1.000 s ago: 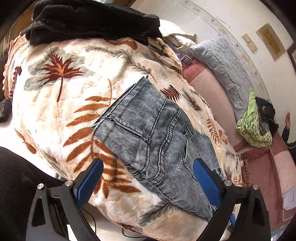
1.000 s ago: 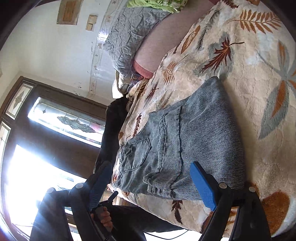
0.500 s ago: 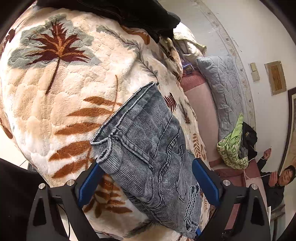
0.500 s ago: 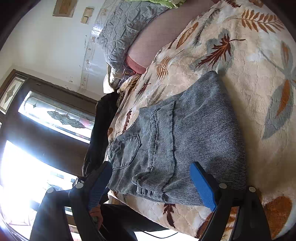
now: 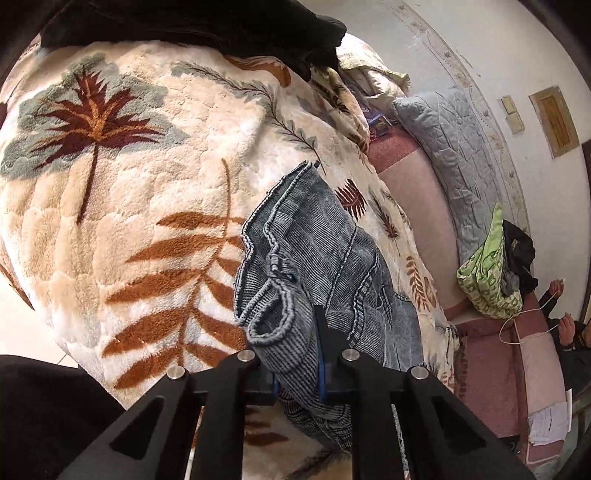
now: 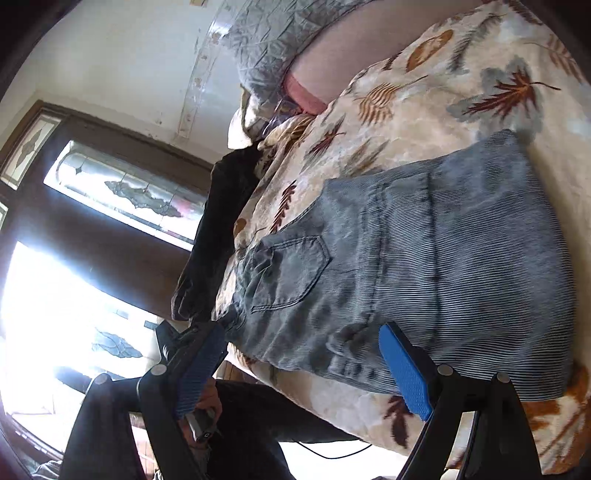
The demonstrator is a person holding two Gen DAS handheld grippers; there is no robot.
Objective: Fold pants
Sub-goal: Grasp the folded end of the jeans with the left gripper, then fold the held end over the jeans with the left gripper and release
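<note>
Grey-blue denim pants (image 5: 325, 251) lie folded on a cream blanket with a leaf pattern (image 5: 129, 184). My left gripper (image 5: 295, 369) is closing its jaws on the pants' near corner, and the hemmed edge is bunched up between the blue pads. In the right wrist view the pants (image 6: 443, 258) show a back pocket and a broad folded panel. My right gripper (image 6: 303, 365) stands open at the pants' near edge. Its right finger (image 6: 404, 369) lies over the denim and its left finger (image 6: 201, 369) hangs past the blanket's edge (image 6: 332, 391).
A black garment (image 5: 203, 26) lies at the blanket's far end, seen also as the dark garment (image 6: 210, 236). A grey quilted pillow (image 5: 454, 147) and a green bag (image 5: 484, 280) rest on the pink bedding. A person (image 5: 565, 325) sits at the right. A bright window (image 6: 55, 314) glares behind.
The left jaws went from wide open to closed on the pants' near corner, which is now bunched up. The right gripper slid sideways along the pants' near edge, still open.
</note>
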